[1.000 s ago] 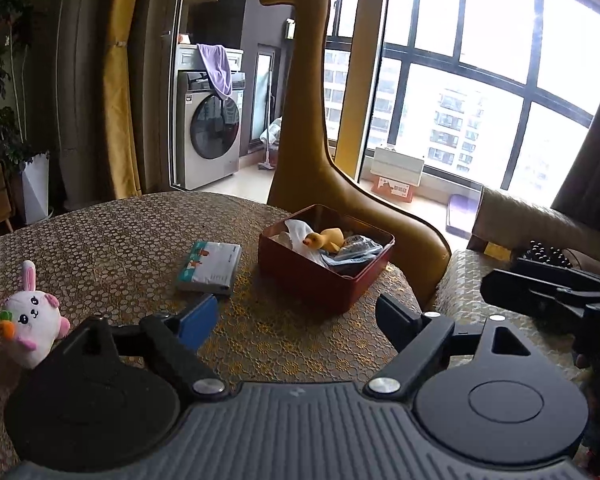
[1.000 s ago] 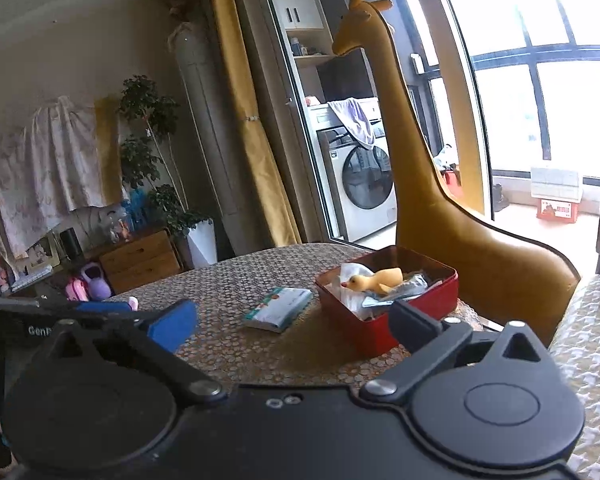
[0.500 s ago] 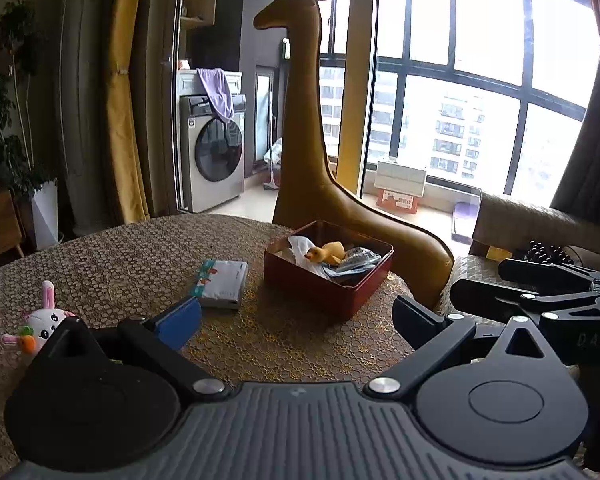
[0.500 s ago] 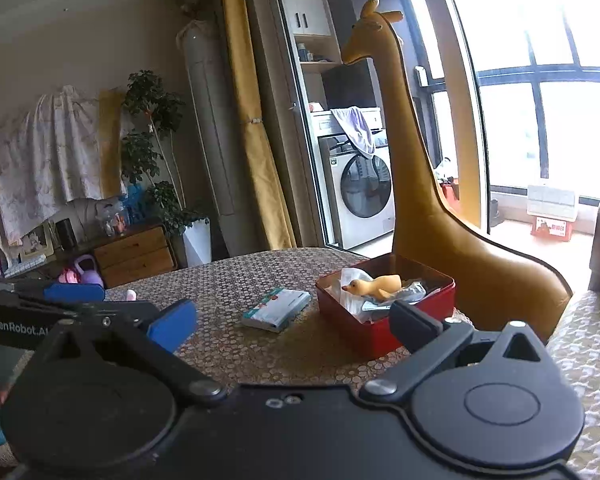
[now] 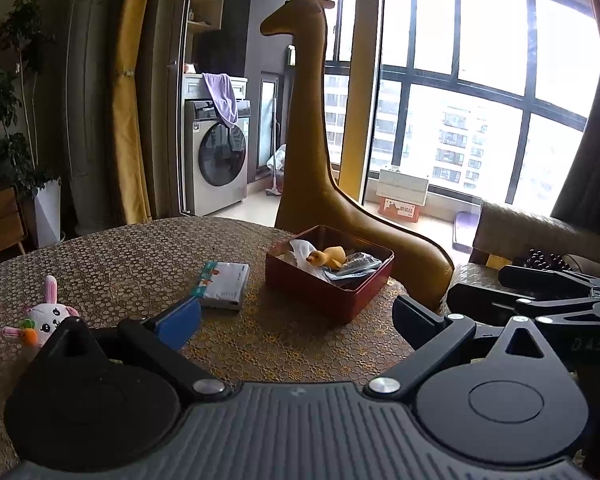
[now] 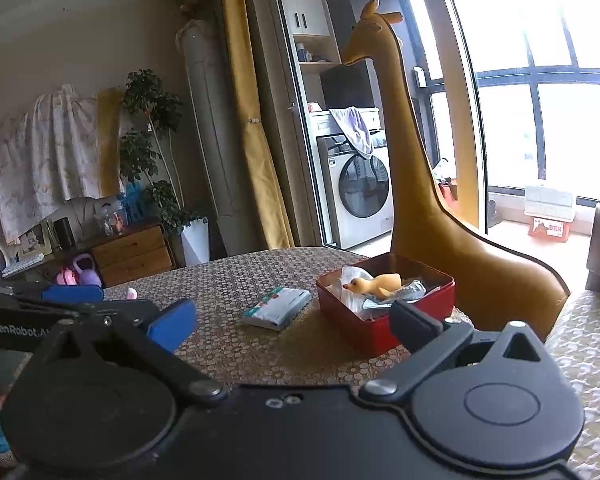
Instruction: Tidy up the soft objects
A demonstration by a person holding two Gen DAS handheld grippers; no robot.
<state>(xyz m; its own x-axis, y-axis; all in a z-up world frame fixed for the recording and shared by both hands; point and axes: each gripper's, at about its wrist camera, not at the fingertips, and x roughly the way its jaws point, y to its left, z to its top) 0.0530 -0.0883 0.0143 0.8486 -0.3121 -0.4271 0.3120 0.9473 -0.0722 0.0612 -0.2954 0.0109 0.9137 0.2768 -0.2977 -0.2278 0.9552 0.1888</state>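
With both the left gripper and right gripper seen spread empty, the small white plush rabbit at lower left was judged light, squashy, best pinched across its round body.

The left gripper is built of matte black plastic, with a ribbed grey-black housing across the base. Two round black discs are set at either side, the right one marked by a raised circle. Angled link bars are pinned with silver rivets. One finger pad is faced in blue, the other is black. The right gripper is made alike, though its housing is smooth, with two small screws seen at the centre. White "GenRobot" lettering is printed on the side of the left gripper's body in the right wrist view.
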